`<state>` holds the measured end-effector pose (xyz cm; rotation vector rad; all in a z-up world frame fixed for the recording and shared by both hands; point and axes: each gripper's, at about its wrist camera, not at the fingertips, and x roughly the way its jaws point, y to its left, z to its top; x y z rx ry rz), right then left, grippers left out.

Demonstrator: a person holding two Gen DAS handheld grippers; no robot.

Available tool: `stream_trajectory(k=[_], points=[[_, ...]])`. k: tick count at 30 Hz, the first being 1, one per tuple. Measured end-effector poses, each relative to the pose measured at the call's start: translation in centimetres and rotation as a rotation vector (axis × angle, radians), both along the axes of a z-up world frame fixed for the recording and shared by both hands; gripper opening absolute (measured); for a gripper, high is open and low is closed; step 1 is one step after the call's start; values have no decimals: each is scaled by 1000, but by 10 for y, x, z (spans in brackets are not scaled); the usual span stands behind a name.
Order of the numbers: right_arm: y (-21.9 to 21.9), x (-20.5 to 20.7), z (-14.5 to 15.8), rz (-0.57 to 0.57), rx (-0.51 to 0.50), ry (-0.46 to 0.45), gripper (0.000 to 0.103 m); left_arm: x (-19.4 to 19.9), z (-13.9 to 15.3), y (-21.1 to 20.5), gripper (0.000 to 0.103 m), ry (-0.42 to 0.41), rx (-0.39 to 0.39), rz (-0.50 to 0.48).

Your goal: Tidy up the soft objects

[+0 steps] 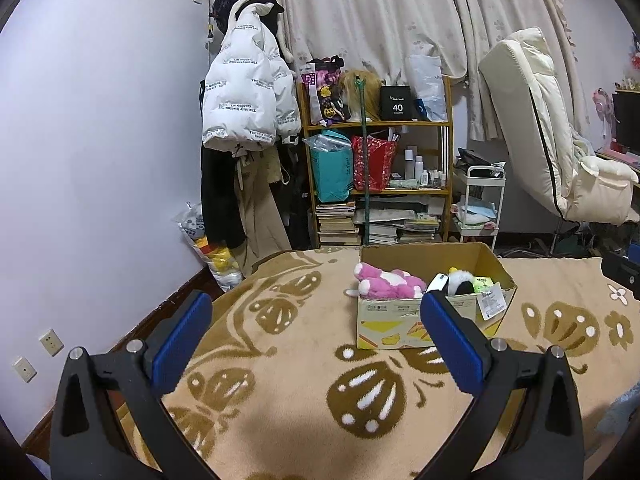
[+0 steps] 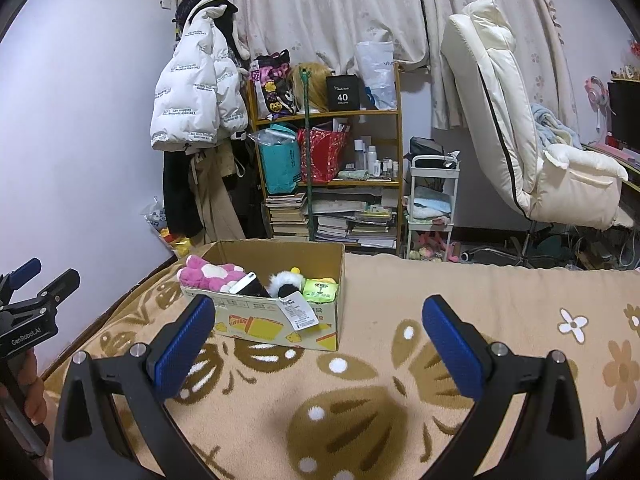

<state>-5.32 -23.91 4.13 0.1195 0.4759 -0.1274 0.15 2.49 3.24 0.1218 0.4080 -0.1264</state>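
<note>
A cardboard box (image 1: 400, 322) (image 2: 276, 322) stands on a beige patterned blanket (image 1: 296, 380) (image 2: 360, 396). Inside lie a pink and white plush (image 1: 390, 282) (image 2: 210, 276), a black and white plush (image 1: 460, 282) (image 2: 284, 284) with a paper tag (image 2: 300, 314), and a lime green soft item (image 1: 482, 282) (image 2: 320, 291). My left gripper (image 1: 316, 338) is open, empty, in front of the box. My right gripper (image 2: 318, 340) is open and empty too, nearer than the box and right of it. The left gripper (image 2: 26, 310) also shows at the right wrist view's left edge.
Behind the bed stand a wooden shelf (image 1: 378, 124) (image 2: 332, 114) with bags and books, hung coats (image 1: 248, 92) (image 2: 196, 96), a white trolley (image 1: 480, 204) (image 2: 430, 208) and a cream reclining chair (image 1: 560, 152) (image 2: 532, 140). A bag of toys (image 1: 210, 246) sits on the floor by the wall.
</note>
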Motion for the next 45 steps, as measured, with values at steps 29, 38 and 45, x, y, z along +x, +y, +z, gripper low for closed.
stream_trajectory(k=[29, 38, 45], points=[[-4, 0, -4, -2, -1, -4, 103, 3, -6, -4, 103, 29, -4, -8], [-5, 0, -4, 0, 0, -2, 103, 1, -7, -5, 103, 32, -6, -7], [-5, 0, -4, 1, 1, -3, 103, 2, -7, -5, 103, 38, -8, -9]])
